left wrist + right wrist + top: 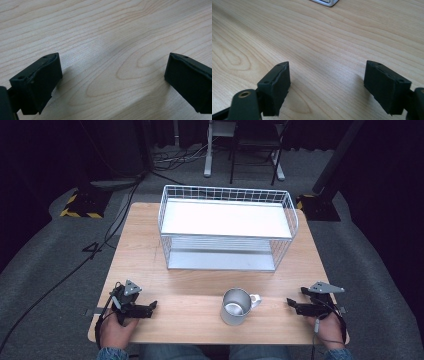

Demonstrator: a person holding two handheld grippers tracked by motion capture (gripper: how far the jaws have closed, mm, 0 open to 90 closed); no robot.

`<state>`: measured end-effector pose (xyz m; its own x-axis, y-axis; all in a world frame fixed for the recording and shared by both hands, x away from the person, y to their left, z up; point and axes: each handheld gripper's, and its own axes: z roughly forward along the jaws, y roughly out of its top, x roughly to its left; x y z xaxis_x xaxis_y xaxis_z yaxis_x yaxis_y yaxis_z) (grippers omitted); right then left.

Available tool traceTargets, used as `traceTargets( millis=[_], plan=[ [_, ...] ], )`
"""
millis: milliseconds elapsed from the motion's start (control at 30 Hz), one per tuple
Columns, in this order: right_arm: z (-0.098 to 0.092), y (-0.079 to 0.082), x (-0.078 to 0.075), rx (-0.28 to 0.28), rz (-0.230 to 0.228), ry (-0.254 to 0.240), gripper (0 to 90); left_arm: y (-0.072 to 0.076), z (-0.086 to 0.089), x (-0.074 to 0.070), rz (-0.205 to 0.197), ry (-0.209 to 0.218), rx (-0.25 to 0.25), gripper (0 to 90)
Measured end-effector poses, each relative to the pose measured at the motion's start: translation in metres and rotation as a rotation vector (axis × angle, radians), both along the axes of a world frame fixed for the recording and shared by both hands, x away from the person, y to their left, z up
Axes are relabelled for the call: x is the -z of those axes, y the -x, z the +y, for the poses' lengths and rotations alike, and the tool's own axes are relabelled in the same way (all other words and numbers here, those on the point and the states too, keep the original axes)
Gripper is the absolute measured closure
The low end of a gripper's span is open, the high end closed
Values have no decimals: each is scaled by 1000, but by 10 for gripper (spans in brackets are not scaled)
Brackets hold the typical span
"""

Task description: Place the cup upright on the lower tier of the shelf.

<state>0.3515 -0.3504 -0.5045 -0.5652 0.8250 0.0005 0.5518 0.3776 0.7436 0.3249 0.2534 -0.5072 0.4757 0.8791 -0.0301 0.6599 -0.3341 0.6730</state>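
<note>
Mug (236, 306) front and centre in the high view: a metal mug, upright, mouth open to the camera, handle sticking out toward the right and away from the person. It stands on the wooden table (200, 270) near the front edge, between the two tongs and well apart from both, a little closer to the right gripper (294, 305) than to the left gripper (151, 308). Left gripper sits low at the front left corner, held in the left hand (117, 326), jaws aimed inward toward the mug. Right gripper mirrors it at the front right, in the right hand (330, 329), jaws also aimed at the mug. Behind the mug, across a strip of bare wood, stands a white wire shelf basket (227, 227) with a flat white top level and a lower level underneath.

Over to the left gripper view: two black jaws spread wide, released, nothing between them but pale wood grain, tips close above the tabletop.

Right gripper view now: same story, jaws parted wide and gripping nothing, bare wood between them. At the very top edge, a small white and metallic corner (325, 2) peeks in; what it belongs to I cannot tell.
</note>
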Motion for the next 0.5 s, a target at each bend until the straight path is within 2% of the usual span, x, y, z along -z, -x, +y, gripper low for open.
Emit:
traceTargets(
  millis=[33,67,200,300,333,367,400,500],
  plan=[
    [0,0,0,0,0,0,208,0,0,0,0,0,0,16],
    [0,0,0,-8,7,-1,170,0,0,0,0,0,0,16],
    [0,-1,0,-2,10,-5,159,0,0,0,-1,-1,1,16],
    [-1,-4,-2,4,37,-23,154,0,0,0,0,0,0,16],
    [-1,-4,-7,-12,43,-30,154,0,0,0,-1,-1,0,16],
    [-1,-4,-7,-12,43,-30,154,0,0,0,0,0,0,16],
    [2,-2,-15,-36,16,-29,155,0,0,0,0,0,0,15],
    [4,0,-22,-57,0,-33,155,0,0,0,0,0,0,16]
  ],
)
